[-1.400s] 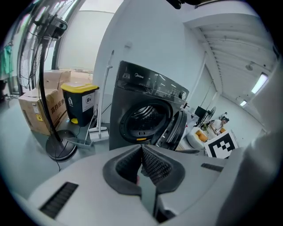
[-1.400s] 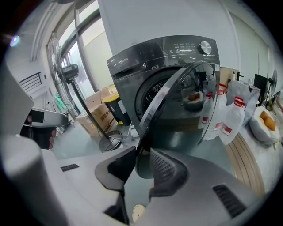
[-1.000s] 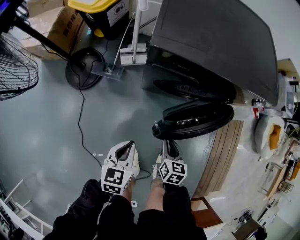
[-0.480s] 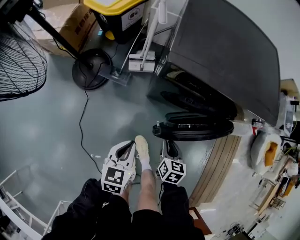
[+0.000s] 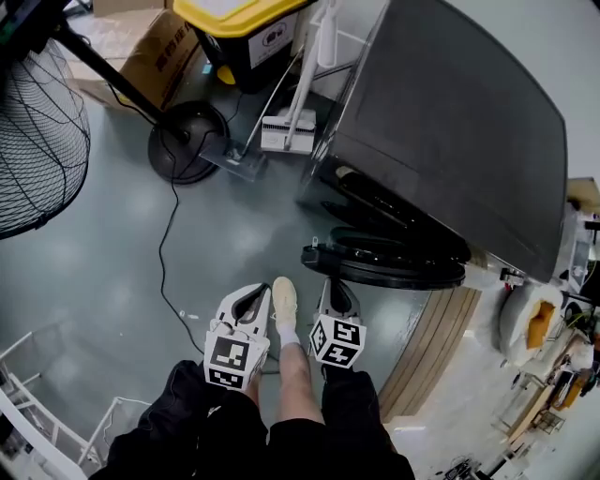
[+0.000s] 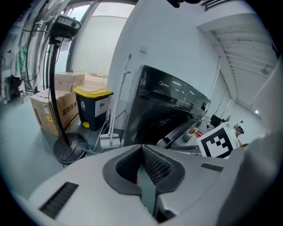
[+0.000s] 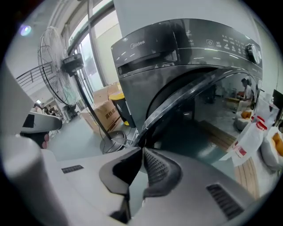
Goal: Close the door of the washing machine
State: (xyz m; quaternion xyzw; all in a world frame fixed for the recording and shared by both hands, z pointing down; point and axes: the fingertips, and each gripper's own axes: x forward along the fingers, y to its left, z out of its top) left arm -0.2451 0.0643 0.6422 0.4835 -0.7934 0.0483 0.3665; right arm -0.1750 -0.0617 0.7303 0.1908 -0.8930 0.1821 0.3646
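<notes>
The dark grey washing machine [image 5: 450,141] stands at the upper right in the head view, and its round door [image 5: 384,264] hangs open toward me. My right gripper [image 5: 330,283] sits just below the door's rim without touching it. Its jaws have just been closing and its tips now meet with nothing between them. In the right gripper view the door's edge [image 7: 185,99] runs up right ahead of the right gripper [image 7: 142,150]. My left gripper [image 5: 255,291] is further left over the floor, shut and empty. The left gripper [image 6: 141,146] faces the machine [image 6: 168,97].
A pedestal fan [image 5: 33,141] and its round base [image 5: 183,141] stand at left, with a cable [image 5: 167,244] trailing over the floor. Cardboard boxes [image 5: 141,47], a yellow-lidded bin [image 5: 248,28] and a white mop [image 5: 289,131] sit beside the machine. A wooden board [image 5: 441,337] lies at right. A shoe [image 5: 284,300] shows between the grippers.
The person has stepped toward the machine and a shoe has come into view between the grippers. Both grippers now sit nearer the open door, the right one just below its rim.
</notes>
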